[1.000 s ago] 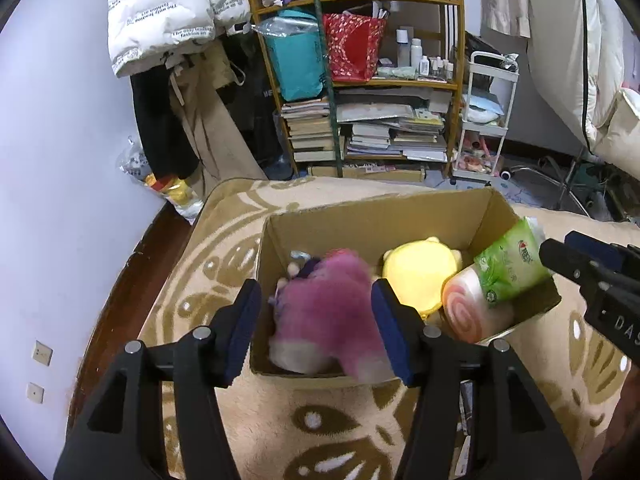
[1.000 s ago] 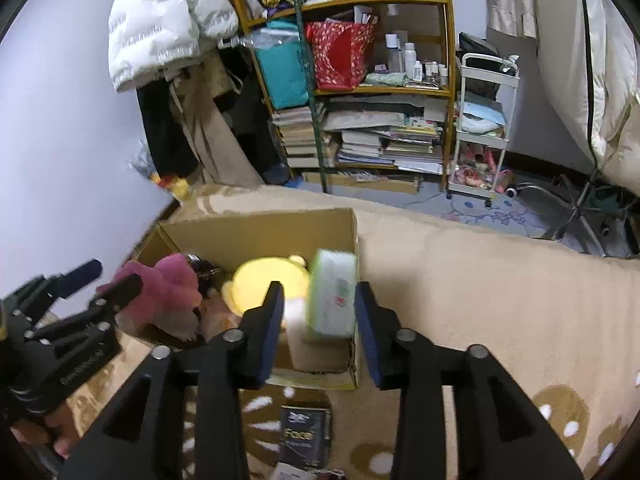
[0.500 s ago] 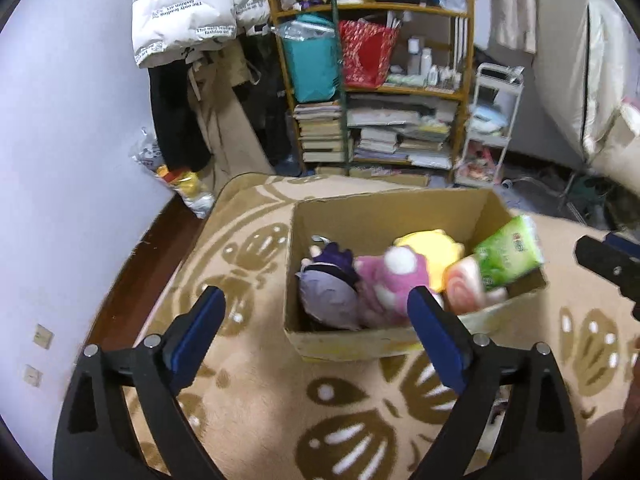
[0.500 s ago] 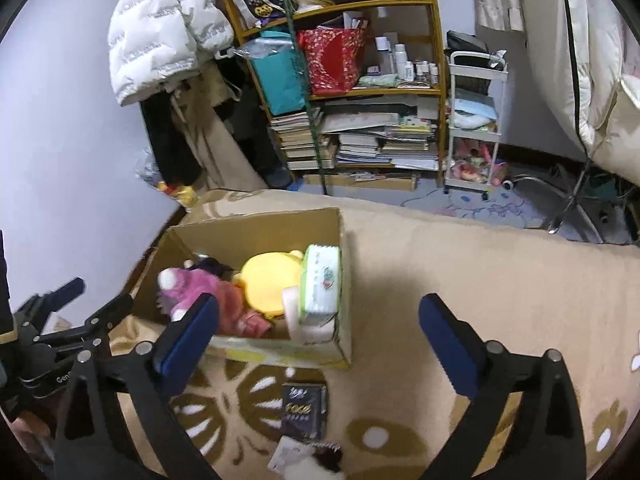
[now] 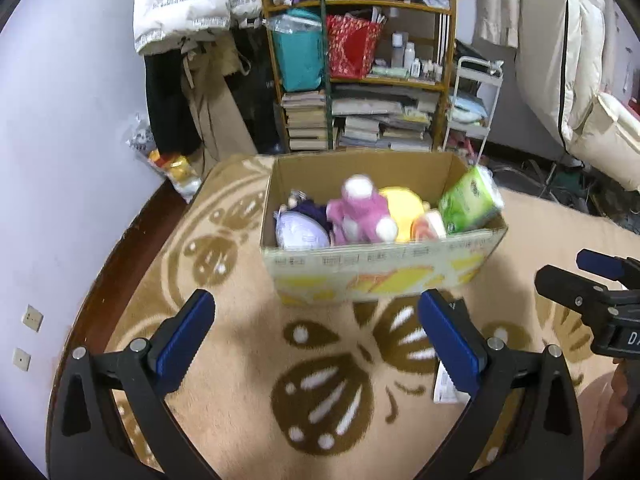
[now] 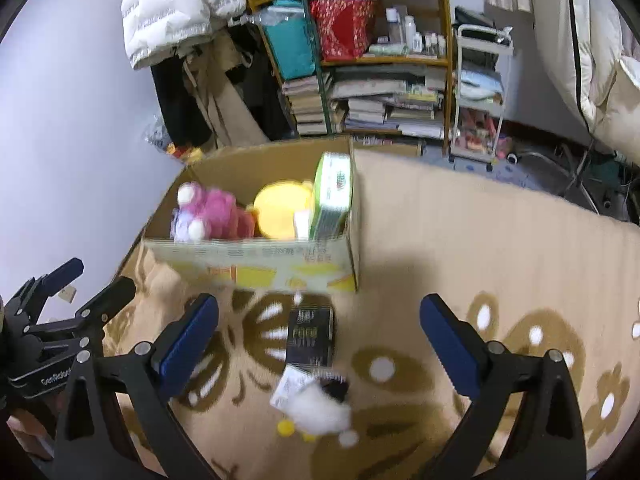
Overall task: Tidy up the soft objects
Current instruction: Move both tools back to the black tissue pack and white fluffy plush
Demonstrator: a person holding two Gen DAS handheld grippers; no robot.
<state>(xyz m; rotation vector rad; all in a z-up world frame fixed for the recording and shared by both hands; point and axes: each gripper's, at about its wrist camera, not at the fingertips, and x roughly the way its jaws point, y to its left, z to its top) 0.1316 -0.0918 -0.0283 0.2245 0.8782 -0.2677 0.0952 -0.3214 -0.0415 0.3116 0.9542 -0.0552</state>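
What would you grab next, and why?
Probably the white plush. It lies on the rug outside the box, just ahead of the right gripper, whose jaws are wide open and empty. Lowering that gripper over it looks like the shortest move. The left gripper is open too.

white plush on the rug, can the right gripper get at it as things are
Probably yes: the white plush lies in the open on the rug, between the open, empty right gripper's fingers, nothing over it; only a black packet beside it.
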